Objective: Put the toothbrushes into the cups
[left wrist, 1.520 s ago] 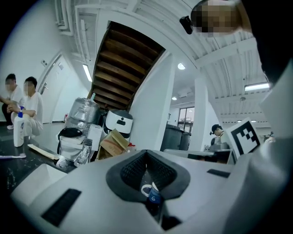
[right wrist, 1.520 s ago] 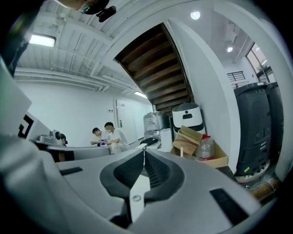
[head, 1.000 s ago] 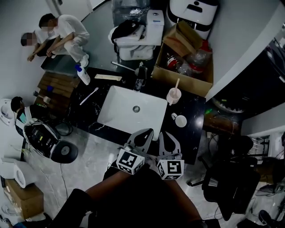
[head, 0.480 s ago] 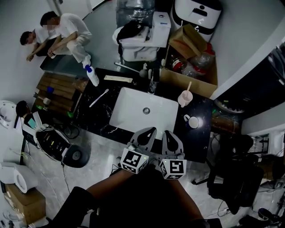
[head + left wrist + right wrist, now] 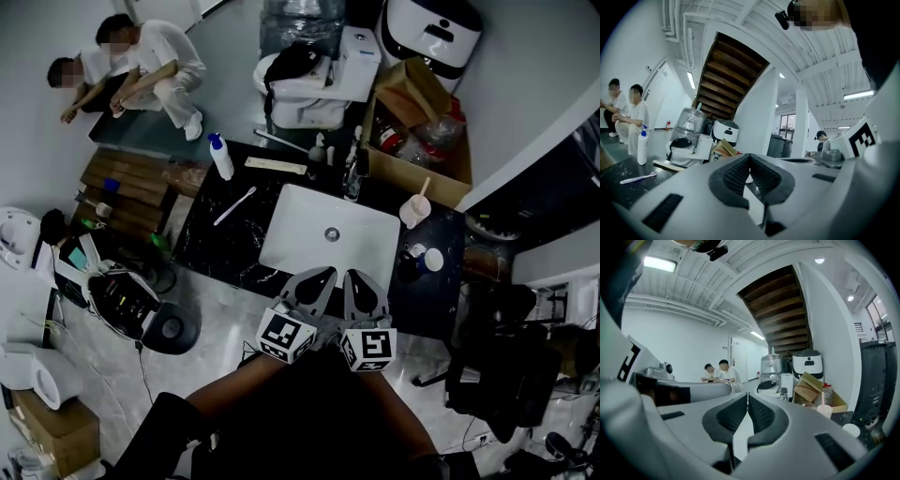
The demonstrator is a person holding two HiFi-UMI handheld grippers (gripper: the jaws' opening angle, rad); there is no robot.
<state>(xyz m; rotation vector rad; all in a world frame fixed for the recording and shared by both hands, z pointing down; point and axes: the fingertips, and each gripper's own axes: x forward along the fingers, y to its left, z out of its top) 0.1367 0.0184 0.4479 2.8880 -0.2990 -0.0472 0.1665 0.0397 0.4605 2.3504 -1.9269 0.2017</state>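
A white toothbrush [image 5: 234,205] lies on the left part of the black counter [image 5: 208,246], and shows low at the left in the left gripper view [image 5: 638,177]. A pink cup [image 5: 413,212] with a stick-like thing standing in it, and a white cup [image 5: 430,260], stand right of the white sink [image 5: 300,248]. Both cups also show in the right gripper view: pink cup [image 5: 824,410], white cup [image 5: 852,429]. My left gripper [image 5: 314,281] and right gripper [image 5: 364,284] hang side by side over the counter's front edge. Both are shut and empty.
A pump bottle [image 5: 221,155] and a flat cream strip [image 5: 275,165] sit at the counter's back left, with a faucet [image 5: 353,173] behind the sink. A cardboard box [image 5: 412,122] and a toilet [image 5: 309,80] stand beyond. Two people [image 5: 141,66] crouch far left. A black chair [image 5: 506,375] is at the right.
Both grippers have travelled together with the person, staying shut and empty. The counter and sink now sit further right and lower in the head view.
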